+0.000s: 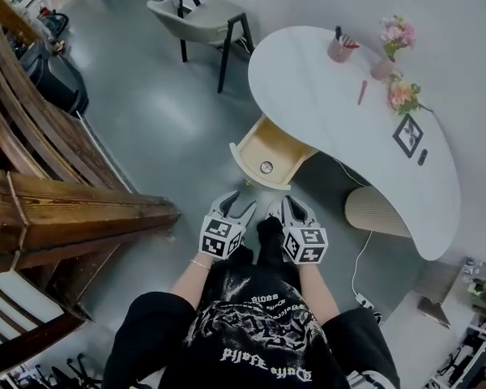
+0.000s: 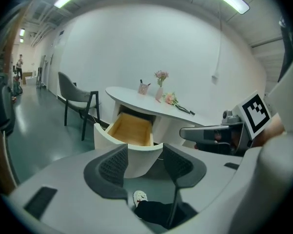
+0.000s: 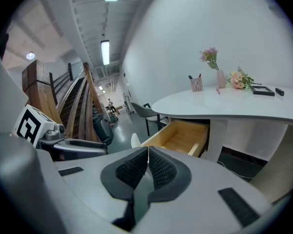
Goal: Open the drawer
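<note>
Drawer (image 1: 269,154) stands pulled well out of the white desk (image 1: 332,96), at 12 o'clock from both grippers and apart from them, with a small round thing (image 1: 266,167) lying inside. The left gripper (image 2: 145,162) has its jaws apart and empty; the right gripper (image 3: 148,156) has its jaws pressed together on nothing. The task looks done (or nearly), so the likely mishaps are a further tug dragging the drawer off its runners, or a forward step knocking its curved front.
</note>
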The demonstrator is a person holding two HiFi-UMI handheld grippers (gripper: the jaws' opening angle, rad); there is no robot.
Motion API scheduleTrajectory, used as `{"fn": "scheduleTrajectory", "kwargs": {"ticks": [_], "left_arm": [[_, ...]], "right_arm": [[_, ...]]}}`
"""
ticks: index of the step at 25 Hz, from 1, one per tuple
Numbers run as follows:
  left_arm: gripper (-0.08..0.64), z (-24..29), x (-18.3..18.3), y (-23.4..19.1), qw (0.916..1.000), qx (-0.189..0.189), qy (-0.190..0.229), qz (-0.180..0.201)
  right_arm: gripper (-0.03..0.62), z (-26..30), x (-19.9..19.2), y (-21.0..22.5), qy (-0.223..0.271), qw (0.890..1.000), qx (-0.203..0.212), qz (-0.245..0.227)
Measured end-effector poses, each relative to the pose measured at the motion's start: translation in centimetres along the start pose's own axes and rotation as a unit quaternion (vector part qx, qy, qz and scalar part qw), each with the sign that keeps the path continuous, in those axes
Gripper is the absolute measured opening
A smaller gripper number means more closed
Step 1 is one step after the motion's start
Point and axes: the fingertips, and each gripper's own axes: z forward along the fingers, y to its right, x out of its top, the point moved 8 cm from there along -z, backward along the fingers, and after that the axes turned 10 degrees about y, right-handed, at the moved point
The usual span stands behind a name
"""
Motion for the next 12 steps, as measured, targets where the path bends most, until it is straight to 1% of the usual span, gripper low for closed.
{"fn": "scheduleTrajectory", "kwargs": {"ticks": [3,12], "left_arm": [[0.230,-0.5,0.6,0.6,0.9999,-0.003,0.009,0.012],[0.230,-1.9,2.1,1.9,0.9988,0.001,0.043,0.024]], "right_arm": [[0.028,-0.7,0.6,-0.2,0.010,1.000,-0.002,-0.005],[0.028,-2.5,2.0,-0.3,0.037,0.999,-0.008,-0.016]]}}
